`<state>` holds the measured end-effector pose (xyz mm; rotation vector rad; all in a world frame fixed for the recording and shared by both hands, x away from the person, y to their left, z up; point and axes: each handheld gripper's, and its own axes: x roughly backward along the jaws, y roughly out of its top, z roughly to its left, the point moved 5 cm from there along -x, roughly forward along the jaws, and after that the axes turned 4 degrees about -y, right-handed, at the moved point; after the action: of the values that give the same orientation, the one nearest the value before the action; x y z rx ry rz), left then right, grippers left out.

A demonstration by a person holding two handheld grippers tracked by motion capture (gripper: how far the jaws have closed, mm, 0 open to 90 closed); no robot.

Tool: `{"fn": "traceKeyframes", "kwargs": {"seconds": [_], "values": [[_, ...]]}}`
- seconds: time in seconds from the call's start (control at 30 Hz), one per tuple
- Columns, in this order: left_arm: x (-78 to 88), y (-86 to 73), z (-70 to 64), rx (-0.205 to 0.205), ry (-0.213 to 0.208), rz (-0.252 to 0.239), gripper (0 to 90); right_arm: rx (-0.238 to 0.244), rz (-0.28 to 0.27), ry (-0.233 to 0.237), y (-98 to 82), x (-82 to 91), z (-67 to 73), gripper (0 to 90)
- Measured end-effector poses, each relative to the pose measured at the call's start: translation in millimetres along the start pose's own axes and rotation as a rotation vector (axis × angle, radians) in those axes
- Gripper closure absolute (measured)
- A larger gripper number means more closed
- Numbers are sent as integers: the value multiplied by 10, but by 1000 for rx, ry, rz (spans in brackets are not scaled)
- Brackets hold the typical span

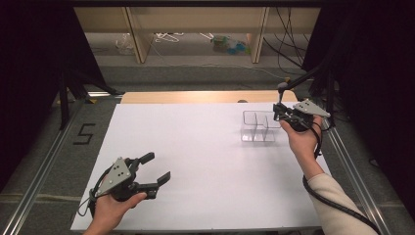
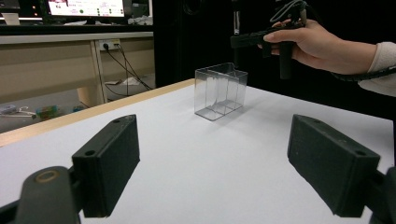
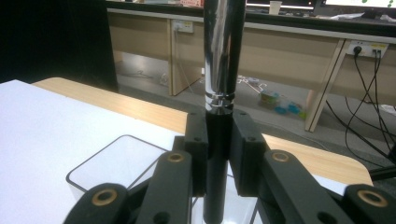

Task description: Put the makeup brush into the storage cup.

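A clear plastic box (image 1: 258,126) with inner dividers stands on the white table sheet (image 1: 195,161) at the far right. My right gripper (image 1: 281,113) hovers over the box's right end, shut on an upright rod (image 1: 280,96) with a black lower part and a shiny silver top. In the right gripper view the pads clamp the rod (image 3: 223,60) on its black part, with the box rim (image 3: 116,140) just below. My left gripper (image 1: 157,167) rests low at the near left, open and holding nothing. Its view looks across at the box (image 2: 220,91) and the right gripper (image 2: 247,39).
A bare wooden strip (image 1: 195,96) edges the table's far side. Beyond it stand wooden desk legs (image 1: 139,34), with cables and small litter on the floor. Black frame posts (image 1: 63,98) and metal rails (image 1: 44,161) flank the table.
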<state>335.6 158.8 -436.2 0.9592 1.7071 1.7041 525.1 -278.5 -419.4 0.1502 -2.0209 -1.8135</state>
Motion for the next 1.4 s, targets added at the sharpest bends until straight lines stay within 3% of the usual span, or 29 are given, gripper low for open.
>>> {"fn": "traceKeyframes", "kwargs": {"seconds": [0.4,0.67,0.73,0.83,0.93,1.0,1.23,1.4], "values": [[1,-1,0,0,-1,1,166,-12,24,-2,-37,-13,-16,792],[2,-2,-2,6,4,0,166,-4,13,-7,-46,-27,-36,792],[2,-2,-2,7,4,0,166,-1,32,-8,-54,-19,-41,792],[0,-2,0,5,2,-1,166,-5,9,-4,-60,-41,-40,792],[-2,-3,0,7,3,-1,167,1,41,0,-81,-31,-39,792],[-2,-3,0,6,2,-1,166,-3,16,3,-83,-55,-32,792],[-5,-5,0,8,2,-1,166,-5,47,1,-107,-45,-35,792],[-8,-6,-1,8,0,-2,166,-2,33,5,-124,-72,-34,791]]}}
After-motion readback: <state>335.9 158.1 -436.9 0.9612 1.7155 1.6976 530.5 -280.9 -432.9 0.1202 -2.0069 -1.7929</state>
